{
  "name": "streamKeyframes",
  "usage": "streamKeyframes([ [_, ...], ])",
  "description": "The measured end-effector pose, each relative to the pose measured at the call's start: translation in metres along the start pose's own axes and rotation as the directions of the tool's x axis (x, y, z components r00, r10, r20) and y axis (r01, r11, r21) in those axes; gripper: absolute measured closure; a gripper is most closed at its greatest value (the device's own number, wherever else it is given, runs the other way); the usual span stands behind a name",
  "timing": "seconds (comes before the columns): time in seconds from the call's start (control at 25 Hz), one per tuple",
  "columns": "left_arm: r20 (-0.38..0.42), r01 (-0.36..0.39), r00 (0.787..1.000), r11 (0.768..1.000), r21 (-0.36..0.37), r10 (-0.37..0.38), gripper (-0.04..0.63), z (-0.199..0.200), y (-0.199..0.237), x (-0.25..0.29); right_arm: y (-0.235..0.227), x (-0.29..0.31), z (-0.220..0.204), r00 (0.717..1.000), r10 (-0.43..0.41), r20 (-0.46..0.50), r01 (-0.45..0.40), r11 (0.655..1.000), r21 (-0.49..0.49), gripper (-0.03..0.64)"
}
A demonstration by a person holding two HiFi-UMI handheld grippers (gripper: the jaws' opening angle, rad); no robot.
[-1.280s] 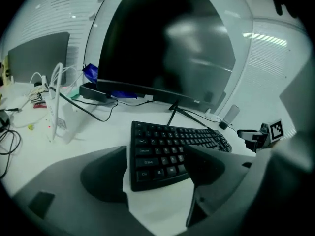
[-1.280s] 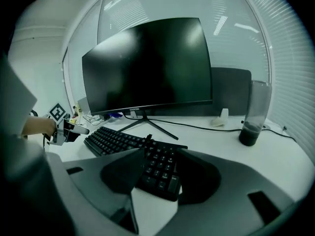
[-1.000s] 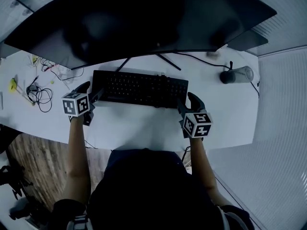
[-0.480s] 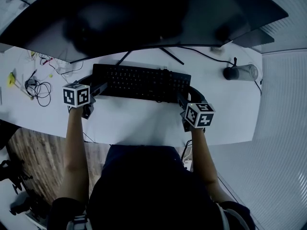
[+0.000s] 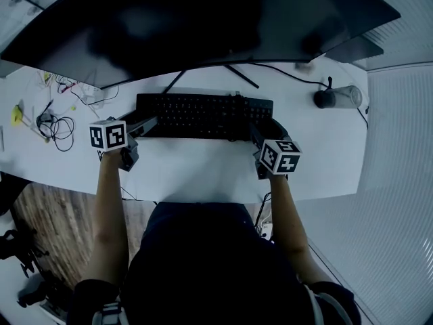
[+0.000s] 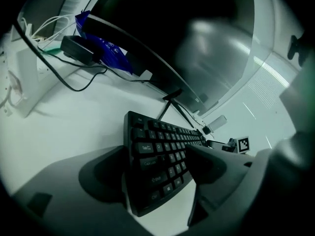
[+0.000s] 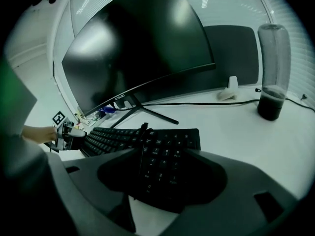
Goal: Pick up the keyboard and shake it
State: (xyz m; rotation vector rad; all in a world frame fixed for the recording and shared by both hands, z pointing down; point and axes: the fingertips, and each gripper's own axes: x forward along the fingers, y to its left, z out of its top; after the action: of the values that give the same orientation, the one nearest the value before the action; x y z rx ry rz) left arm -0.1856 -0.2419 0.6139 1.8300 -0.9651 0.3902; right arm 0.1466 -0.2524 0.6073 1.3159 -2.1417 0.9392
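Observation:
A black keyboard [image 5: 203, 116] lies flat on the white desk [image 5: 196, 171], just in front of the monitor stand. My left gripper [image 5: 143, 126] straddles its left end [image 6: 157, 156]: one jaw lies along the back edge, and a thin strip of desk shows between the front edge and the other jaw. My right gripper [image 5: 260, 128] straddles the number-pad end [image 7: 167, 146]. Its jaws have just been opening and stand wide, with the keyboard between them and no pad pressing on it.
A large curved monitor [image 5: 203, 26] overhangs the back of the desk, its stand legs [image 5: 237, 80] right behind the keyboard. A clear bottle with a dark base [image 5: 335, 102] stands at the back right. Tangled cables [image 5: 54, 131] lie at the left. The desk's front edge is close to my body.
The keyboard has turned from a slant to square with the desk and shifted toward the monitor. Both grippers moved with its ends, the right one drawing in closer.

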Motion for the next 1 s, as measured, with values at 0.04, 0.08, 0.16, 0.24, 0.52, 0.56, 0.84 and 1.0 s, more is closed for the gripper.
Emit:
streamKeyframes([
  [0.04,0.004,0.01,1.0,1.0,-0.018,-0.01,0.227,-0.002,-0.001,-0.001,-0.001,0.0,0.0,1.0,-0.003,0.004,0.003,1.0,0.004,0.357],
  [0.08,0.011,0.019,1.0,0.999,-0.036,-0.019,0.229,-0.004,-0.002,-0.002,-0.002,-0.001,0.001,1.0,-0.003,0.009,0.003,1.0,0.009,0.357],
  [0.16,0.025,0.045,0.999,0.997,-0.064,-0.043,0.229,-0.007,-0.005,-0.003,-0.006,-0.001,0.003,1.0,0.003,0.019,-0.003,1.0,0.013,0.357],
  [0.24,0.041,0.069,0.997,0.994,-0.085,-0.066,0.229,-0.008,-0.007,-0.005,-0.008,-0.001,0.003,1.0,0.005,0.026,-0.005,1.0,0.009,0.357],
  [0.52,0.014,-0.075,0.997,0.997,-0.008,0.075,0.319,-0.01,0.008,-0.001,-0.009,-0.003,0.006,0.999,-0.003,0.04,0.003,1.0,-0.005,0.357],
  [0.56,0.014,-0.084,0.996,0.996,-0.002,0.084,0.319,-0.009,0.009,0.0,-0.011,-0.005,0.008,0.999,-0.03,0.037,0.031,0.999,-0.032,0.358],
  [0.84,0.014,-0.077,0.997,0.997,0.008,0.077,0.319,-0.008,0.009,0.001,-0.035,-0.008,0.001,0.994,-0.082,-0.066,0.08,0.996,-0.03,0.333],
  [1.0,0.013,-0.079,0.997,0.997,0.013,0.079,0.319,-0.009,0.008,0.003,-0.041,0.002,-0.009,0.994,-0.03,-0.101,0.04,0.995,0.095,0.331],
])
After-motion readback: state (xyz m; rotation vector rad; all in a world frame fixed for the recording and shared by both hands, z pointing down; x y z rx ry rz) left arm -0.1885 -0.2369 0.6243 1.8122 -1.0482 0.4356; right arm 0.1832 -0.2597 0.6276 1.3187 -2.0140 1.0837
